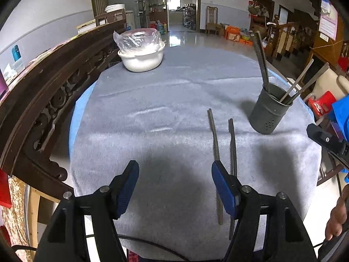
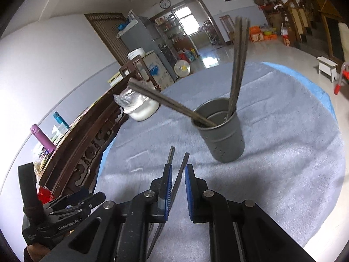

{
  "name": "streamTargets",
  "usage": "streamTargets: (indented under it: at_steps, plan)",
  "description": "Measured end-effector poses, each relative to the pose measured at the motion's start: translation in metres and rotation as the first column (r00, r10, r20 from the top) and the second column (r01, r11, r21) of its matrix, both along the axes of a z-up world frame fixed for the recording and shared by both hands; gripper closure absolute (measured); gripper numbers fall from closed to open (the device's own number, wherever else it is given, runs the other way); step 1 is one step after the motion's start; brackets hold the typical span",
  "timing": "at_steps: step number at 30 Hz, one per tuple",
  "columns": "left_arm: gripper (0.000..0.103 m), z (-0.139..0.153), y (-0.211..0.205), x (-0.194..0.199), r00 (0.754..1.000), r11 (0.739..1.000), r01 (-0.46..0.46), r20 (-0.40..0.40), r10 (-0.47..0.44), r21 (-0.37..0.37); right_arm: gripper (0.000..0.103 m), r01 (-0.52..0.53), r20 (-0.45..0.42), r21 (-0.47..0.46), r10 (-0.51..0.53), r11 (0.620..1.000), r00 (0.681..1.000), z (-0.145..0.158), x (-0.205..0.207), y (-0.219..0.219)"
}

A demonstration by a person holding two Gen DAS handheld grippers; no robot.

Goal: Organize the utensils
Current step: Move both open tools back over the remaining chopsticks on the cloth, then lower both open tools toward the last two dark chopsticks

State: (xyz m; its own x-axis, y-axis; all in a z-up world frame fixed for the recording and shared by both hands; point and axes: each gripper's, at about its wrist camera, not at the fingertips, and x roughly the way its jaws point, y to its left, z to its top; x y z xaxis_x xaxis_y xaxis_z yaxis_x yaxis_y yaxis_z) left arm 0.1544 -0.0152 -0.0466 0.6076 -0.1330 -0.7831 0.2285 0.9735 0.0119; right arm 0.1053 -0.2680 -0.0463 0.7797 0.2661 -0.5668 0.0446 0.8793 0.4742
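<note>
Our left tongs [image 1: 175, 175] hang spread wide over the grey cloth [image 1: 152, 113], nothing btwn the pads; the right-hand pad sits over one of two loose chopsticks [image 1: 214, 139] but isn't pinching it. Our right tongs [image 2: 178, 179] are narrowed w/ a small gap left; one chopstick [image 2: 177, 182] runs up btwn the pads, the other lies along the outer side of the left pad. We can't tell if the pads actually bite yet; looks like they're just straddling.

Count, near first: 2 chopsticks flat on the cloth, roughly side by side, close to the tongs. Further on, 1 grey holder cup [image 2: 220, 131] stands upright near the table's right edge w/ sticks [image 1: 260, 63] already in it. We make out 4: a pair leaning one way, a pair the other. Far end: 1 white bowl [image 1: 142, 60] w/ a clear plastic bag [image 1: 136, 39] on top.

Progress, our read: approx two-thirds done. 4 are stowed and 2 are left to lift and drop in the cup. Nothing else loose that we can see.
</note>
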Motion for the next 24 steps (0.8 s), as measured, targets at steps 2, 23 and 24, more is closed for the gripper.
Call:
streamTargets:
  at_steps: [2,23,24]
  plan:
    - [0.033,0.0,0.001,0.001,1.0,1.0,-0.006,0.003,0.006,0.008,0.089,-0.016,-0.006,-0.006,0.016,1.0,1.0,-0.003,0.001,0.005]
    - [0.033,-0.012,0.0,0.007,0.998,0.994,-0.054,-0.015,0.055,0.094,0.089,-0.059,-0.077,0.035,0.062,0.998,0.995,-0.021,0.008,0.016]
    - [0.033,-0.012,0.0,0.007,0.998,0.994,-0.054,-0.014,0.055,0.094,0.089,-0.062,-0.078,0.033,0.064,0.998,0.995,-0.022,0.008,0.018]
